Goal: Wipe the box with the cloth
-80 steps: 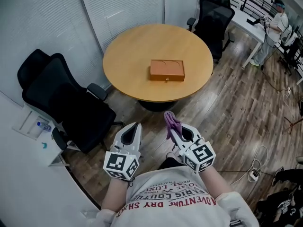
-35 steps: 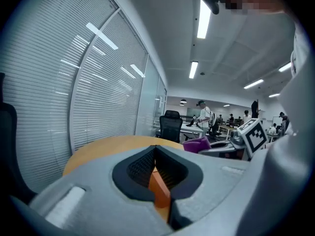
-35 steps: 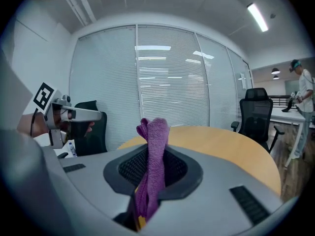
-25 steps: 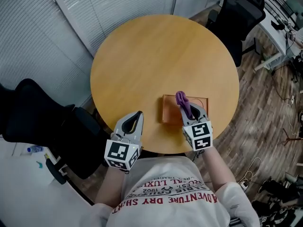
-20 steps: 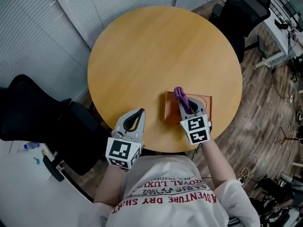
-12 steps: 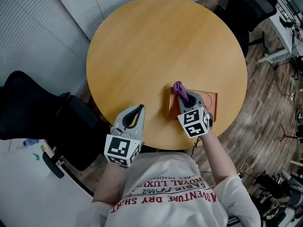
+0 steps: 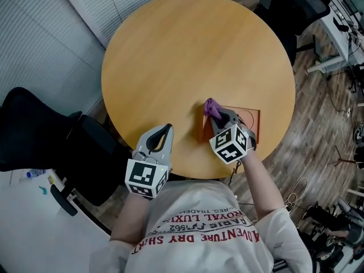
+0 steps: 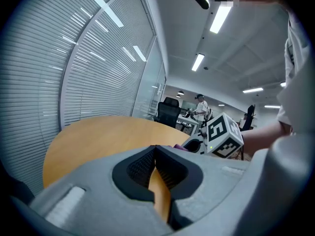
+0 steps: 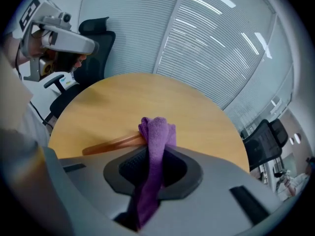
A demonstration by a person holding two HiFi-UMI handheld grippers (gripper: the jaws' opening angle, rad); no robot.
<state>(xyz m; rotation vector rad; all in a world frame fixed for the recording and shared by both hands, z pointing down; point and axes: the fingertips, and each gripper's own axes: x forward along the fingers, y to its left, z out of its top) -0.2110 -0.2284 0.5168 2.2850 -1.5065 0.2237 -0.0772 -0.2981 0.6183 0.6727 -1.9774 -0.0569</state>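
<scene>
The right tool [image 7: 220,117] is clamped on a purple cloth [image 9: 156,132]. The cloth runs up between the jaws and bunches into a wad past their tips. In the head view that wad [image 7: 212,107] sits at the far left corner of the box [image 7: 251,121]. Whether it presses on the wood cannot be told. The right gripper view shows only a thin brown edge of the box [image 9: 110,144], reaching out to the left of the cloth.

The box lies flat on the round table [image 7: 193,56], close to the near edge and right of the middle, mostly hidden under the right tool.

The left tool [image 7: 164,132] is over the same near edge, well apart from the box on its left. Its jaws [image 8: 155,154] meet at the tips with nothing between them, and only the table top shows through the slit below.

A black chair [image 7: 34,129] stands left of the table and another [image 7: 296,4] beyond it on the right, both on a wood floor [image 7: 318,124].
</scene>
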